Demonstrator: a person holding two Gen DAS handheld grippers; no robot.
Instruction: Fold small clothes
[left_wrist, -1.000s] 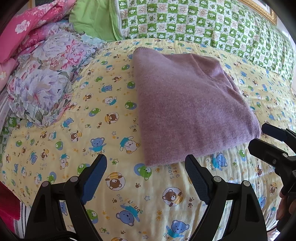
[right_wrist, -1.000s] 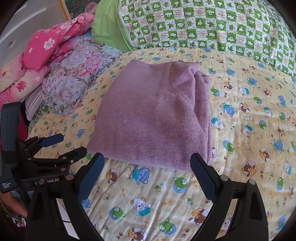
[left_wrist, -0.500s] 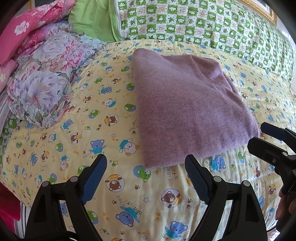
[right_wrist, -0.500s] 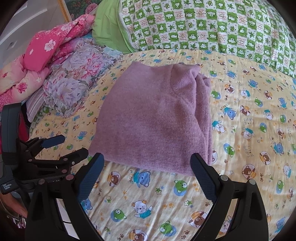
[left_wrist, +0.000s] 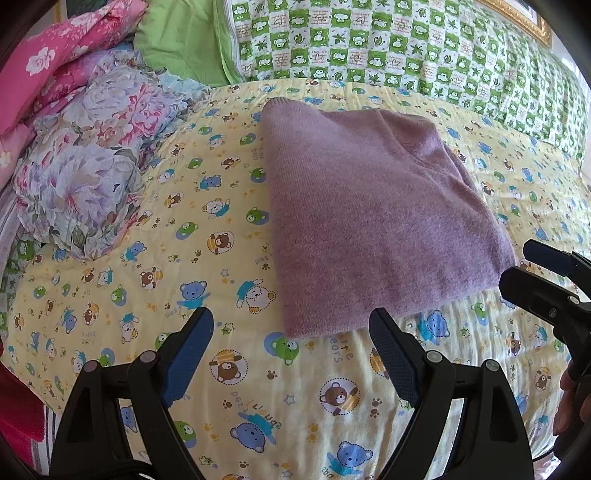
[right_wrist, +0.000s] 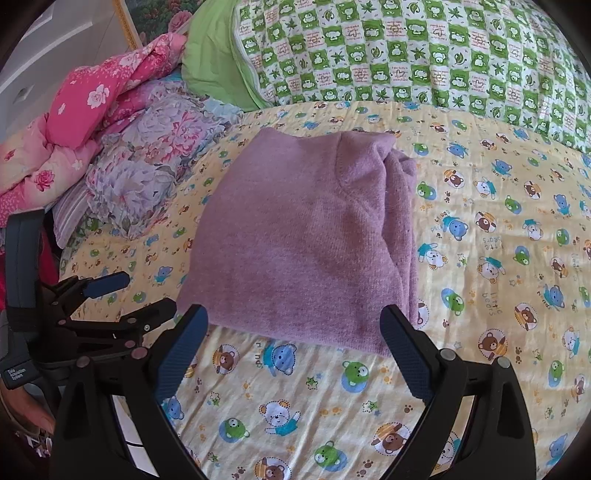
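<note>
A purple knit sweater (left_wrist: 373, 221) lies folded into a flat rectangle on the yellow bear-print bedsheet (left_wrist: 184, 229); it also shows in the right wrist view (right_wrist: 299, 243), with stacked layers along its right edge. My left gripper (left_wrist: 291, 332) is open and empty, just short of the sweater's near left corner. My right gripper (right_wrist: 293, 330) is open and empty, hovering at the sweater's near edge. Each gripper shows in the other's view: the right one at the right edge (left_wrist: 532, 269), the left one at the left edge (right_wrist: 136, 299).
A green-and-white checked quilt (left_wrist: 406, 48) and a green pillow (left_wrist: 181, 40) lie along the back. A floral lilac bundle (left_wrist: 92, 166) and pink floral bedding (right_wrist: 88, 103) are piled at the left. The bed's near edge drops off below the grippers.
Both grippers have drawn back slightly from the sweater and stay open. The sweater has not moved.
</note>
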